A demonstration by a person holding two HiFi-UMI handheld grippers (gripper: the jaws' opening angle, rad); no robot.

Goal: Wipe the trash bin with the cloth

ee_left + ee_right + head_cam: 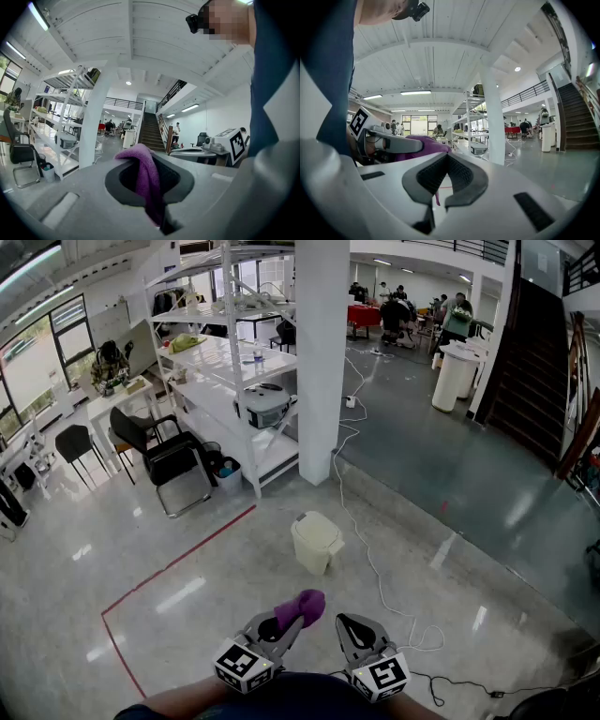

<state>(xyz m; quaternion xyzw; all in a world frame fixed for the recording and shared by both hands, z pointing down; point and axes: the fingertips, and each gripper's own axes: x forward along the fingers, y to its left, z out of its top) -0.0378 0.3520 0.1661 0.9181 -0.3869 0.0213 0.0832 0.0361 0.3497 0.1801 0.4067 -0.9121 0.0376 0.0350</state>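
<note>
A cream trash bin [317, 542] with its lid on stands on the floor ahead of me, near the white pillar. Both grippers are held low and close to my body, well short of the bin. My left gripper [289, 622] is shut on a purple cloth [302, 607], which bunches out past its tips. The left gripper view shows the cloth [149, 174] hanging between the dark pads. Beside it, my right gripper [350, 623] is shut and holds nothing. In the right gripper view its pads [461, 174] meet, with the cloth [429, 143] off to the left.
A white pillar [322, 362] rises behind the bin, with white shelving [234, 381] and black chairs [173, 463] to its left. A red tape line [178, 563] crosses the floor. A white cable [373, 568] trails right of the bin. Stairs [539, 371] rise at the far right.
</note>
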